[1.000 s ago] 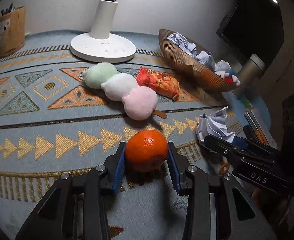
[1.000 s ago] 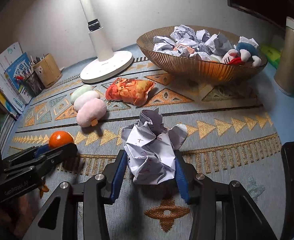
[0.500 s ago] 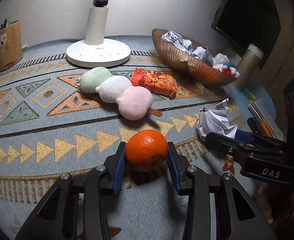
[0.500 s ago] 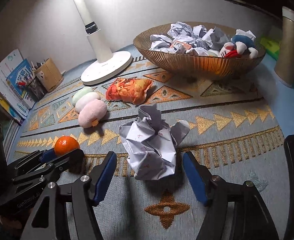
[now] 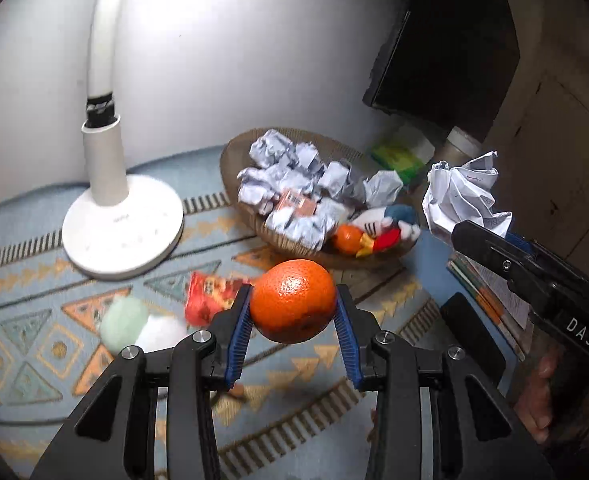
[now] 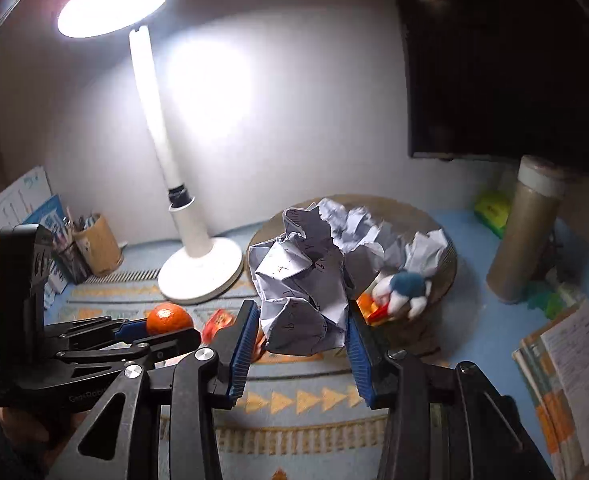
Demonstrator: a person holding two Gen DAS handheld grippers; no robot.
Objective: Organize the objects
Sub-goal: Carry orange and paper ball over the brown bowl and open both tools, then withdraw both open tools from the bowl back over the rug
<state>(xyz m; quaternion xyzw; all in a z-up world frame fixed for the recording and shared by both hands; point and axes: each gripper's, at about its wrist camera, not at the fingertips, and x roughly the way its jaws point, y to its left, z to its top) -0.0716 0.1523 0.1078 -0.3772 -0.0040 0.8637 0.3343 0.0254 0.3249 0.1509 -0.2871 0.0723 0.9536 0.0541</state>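
Left gripper (image 5: pixel 293 322) clamps the orange (image 5: pixel 292 306), lifted just short of the basket (image 5: pixel 294 245). Right gripper (image 6: pixel 299 330) — jaws just closed in — pinches the paper ball (image 6: pixel 300 300) beside that basket — both likely bound for it.

Glossy dimpled orange (image 5: pixel 292 306), crumpled paper ball (image 6: pixel 306 300), woven cloth mat (image 5: pixel 34 320), ribbed basket (image 5: pixel 234 168)

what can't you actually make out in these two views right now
- Left wrist view: the snack packet is motion-blurred, print unreadable; the left tongs and orange cover its right side.
- Right wrist view: the crumpled paper in the right tongs hides much of the bowl.
- Writing on that paper: too small to read.
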